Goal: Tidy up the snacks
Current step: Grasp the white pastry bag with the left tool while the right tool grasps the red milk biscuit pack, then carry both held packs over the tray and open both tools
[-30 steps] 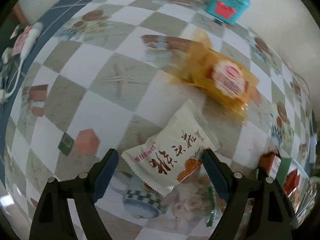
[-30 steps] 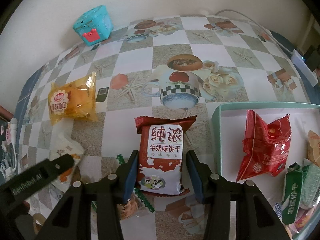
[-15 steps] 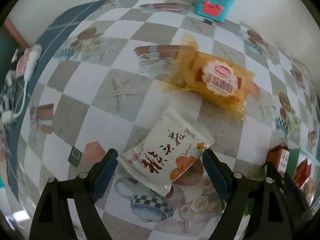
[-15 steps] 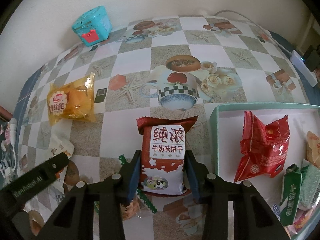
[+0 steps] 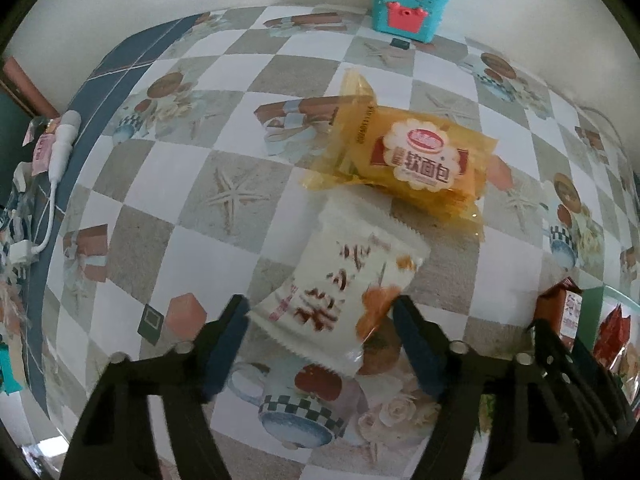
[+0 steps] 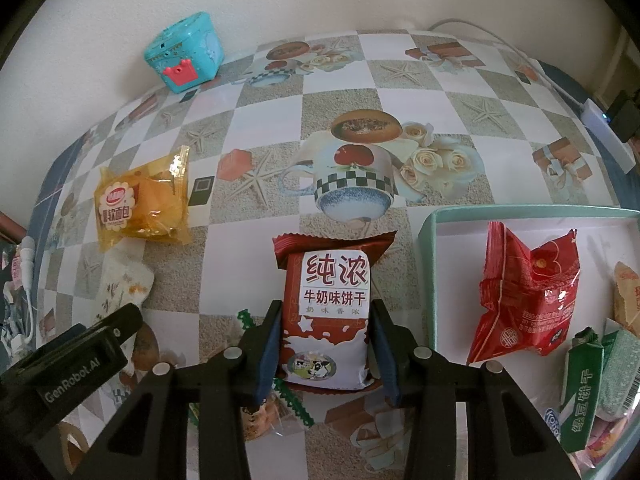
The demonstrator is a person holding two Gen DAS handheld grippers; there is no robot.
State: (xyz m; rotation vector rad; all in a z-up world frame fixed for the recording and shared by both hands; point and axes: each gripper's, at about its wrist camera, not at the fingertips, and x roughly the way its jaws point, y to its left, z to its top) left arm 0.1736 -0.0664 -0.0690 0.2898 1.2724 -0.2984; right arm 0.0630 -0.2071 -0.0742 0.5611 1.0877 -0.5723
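My left gripper [image 5: 320, 320] is shut on a white snack packet [image 5: 340, 280] with red characters and holds it above the table. My right gripper [image 6: 326, 332] is shut on a red-and-white milk biscuit packet [image 6: 328, 304], with the jaws pressing its sides. A yellow soft bread packet [image 5: 408, 160] lies on the table beyond the white packet, and also shows in the right wrist view [image 6: 140, 204]. A teal-rimmed tray [image 6: 430, 248] at the right holds a red packet [image 6: 524, 292], a green packet [image 6: 580, 392] and others.
A teal toy box [image 6: 184, 56] stands by the back wall. A white cable and plug [image 5: 60, 148] lie at the table's left edge. A power strip [image 6: 604, 124] sits at the far right. A small green-edged wrapper [image 6: 260, 408] lies under my right gripper.
My left gripper has closed in on the white packet and lifted it. My right gripper has narrowed onto the red biscuit packet.
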